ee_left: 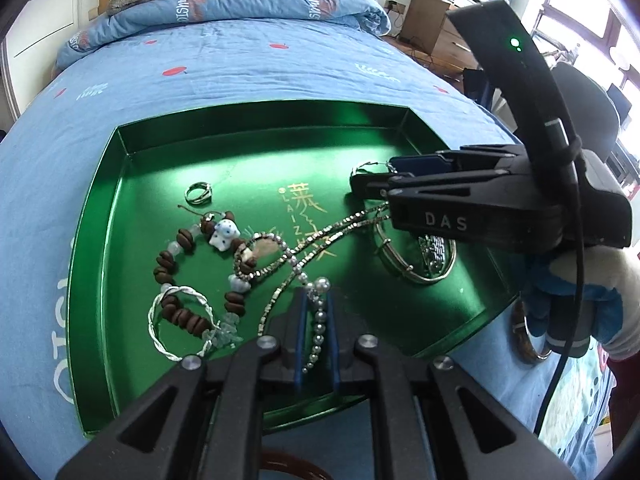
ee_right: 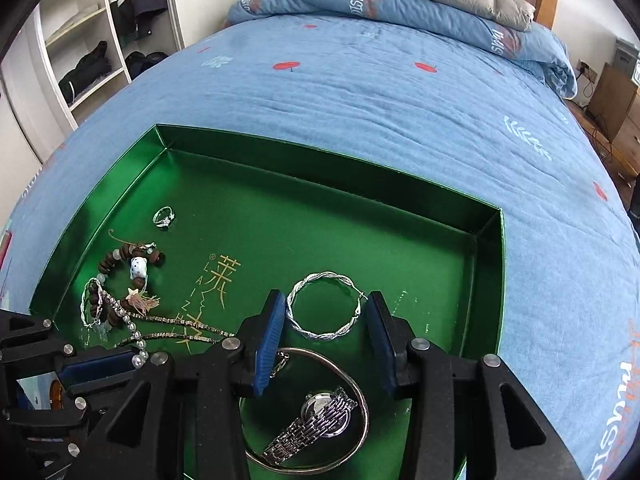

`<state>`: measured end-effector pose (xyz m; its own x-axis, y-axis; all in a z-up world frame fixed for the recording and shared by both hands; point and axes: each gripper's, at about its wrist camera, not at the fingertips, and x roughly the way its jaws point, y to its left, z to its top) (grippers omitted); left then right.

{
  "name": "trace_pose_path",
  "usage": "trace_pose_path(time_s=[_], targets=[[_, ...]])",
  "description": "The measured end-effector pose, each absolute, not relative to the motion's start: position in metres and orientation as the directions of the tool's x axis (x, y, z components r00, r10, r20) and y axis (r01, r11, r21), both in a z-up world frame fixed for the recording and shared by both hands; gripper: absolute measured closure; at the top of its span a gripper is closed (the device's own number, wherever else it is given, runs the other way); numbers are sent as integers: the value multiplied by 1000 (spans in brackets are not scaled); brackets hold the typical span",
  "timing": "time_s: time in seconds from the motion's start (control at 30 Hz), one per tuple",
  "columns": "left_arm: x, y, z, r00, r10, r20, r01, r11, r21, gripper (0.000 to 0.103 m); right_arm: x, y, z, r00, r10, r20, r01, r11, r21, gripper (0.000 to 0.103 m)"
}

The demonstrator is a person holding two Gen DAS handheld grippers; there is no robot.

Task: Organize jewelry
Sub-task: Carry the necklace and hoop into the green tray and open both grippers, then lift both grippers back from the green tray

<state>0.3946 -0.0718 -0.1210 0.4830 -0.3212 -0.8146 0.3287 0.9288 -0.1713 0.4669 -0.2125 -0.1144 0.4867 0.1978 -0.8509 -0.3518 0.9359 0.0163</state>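
A green metal tray lies on the bed. My left gripper is shut on a pearl strand, also seen in the right wrist view. My right gripper is open around a twisted silver hoop earring lying in the tray. A second twisted hoop, a brown bead bracelet with a white charm, a ring, a thin chain, a silver bangle and a watch also lie in the tray.
The blue bedsheet surrounds the tray. A folded quilt and pillows are at the bed's head. A brown bangle lies on the sheet right of the tray; another shows under my left gripper. A wardrobe stands left.
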Motion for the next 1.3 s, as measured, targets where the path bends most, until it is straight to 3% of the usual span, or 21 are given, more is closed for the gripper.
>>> trace_pose_path(time_s=[0.1,0.17,0.23,0.73,1.3], targets=[[394,-70,-118,490,-320,-811,324,930,-172,93,466,-211,-112,492,188,-850,-349,937,5,60],[392,-69,-113,496,-325,-805,326,929,-174,92,464,-211,-107,503,197,-842,-349,937,11,51],[389,-67,-107,504,-325,-800,325,930,-173,91,461,-211,-100,522,198,-830,-339,941,11,49],[323,-61,-37,581,-352,-734,318,928,-194,90,361,-253,-6,693,196,-694,-241,970,34,45],[203,-40,26,644,-375,-667,295,926,-236,90,202,-289,31,747,132,-651,-163,987,13,44]])
